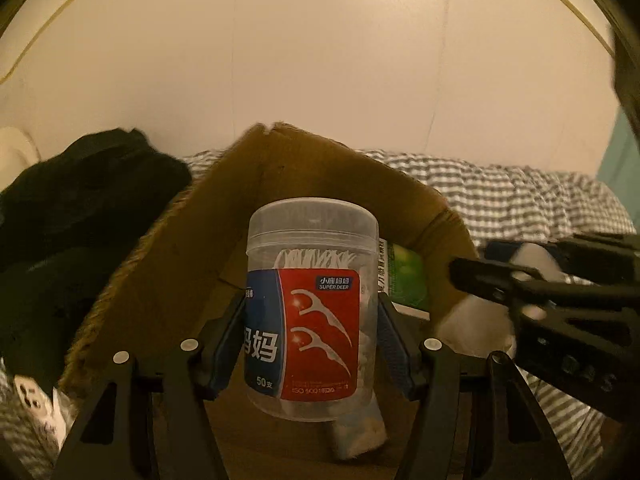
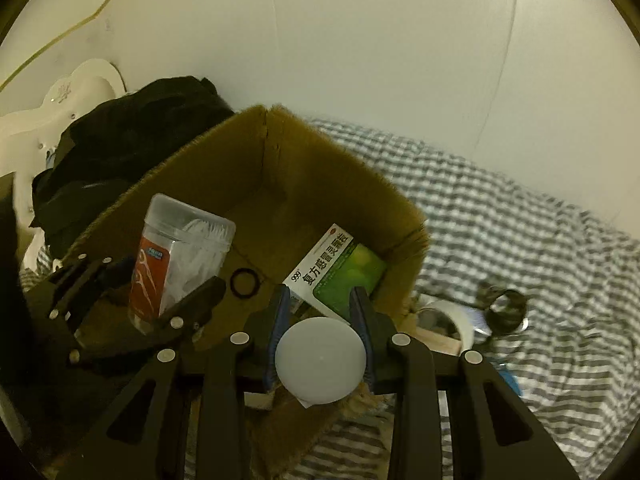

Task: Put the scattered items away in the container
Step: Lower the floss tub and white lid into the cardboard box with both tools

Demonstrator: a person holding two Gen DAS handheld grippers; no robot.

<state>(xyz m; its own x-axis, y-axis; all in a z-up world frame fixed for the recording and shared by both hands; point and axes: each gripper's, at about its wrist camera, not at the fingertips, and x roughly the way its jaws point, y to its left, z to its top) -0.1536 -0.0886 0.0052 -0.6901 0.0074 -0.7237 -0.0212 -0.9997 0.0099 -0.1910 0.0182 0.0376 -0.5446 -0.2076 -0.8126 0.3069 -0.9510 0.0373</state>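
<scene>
Left wrist view: left gripper (image 1: 312, 332) pinching floss jar (image 1: 312, 320) by its sides, blue pads (image 1: 390, 340) pressed flat against the clear wall, jar upright and lid up so nothing spills. Held over the open box (image 1: 168, 264), apparently above its floor, ready for lowering. Green carton (image 1: 406, 276) leaning behind the jar, inside the box. Right gripper (image 1: 532, 300) crossing in from the right edge with something white in its grip. Black cloth (image 1: 80, 208) heaped just beside the box's left wall, checked sheet (image 1: 520, 196) beyond. Right wrist view: right gripper (image 2: 320, 344) closed on a white ball (image 2: 320, 360), pads touching both its sides, poised over the box's near rim, likely for a drop inside. Carton tilted against the right wall, small black ring (image 2: 245, 283) flat on the floor near the jar. Tape roll (image 2: 452, 320) and a dark ring-shaped object (image 2: 506, 308) lying outside on the sheet, not yet tidied.
</scene>
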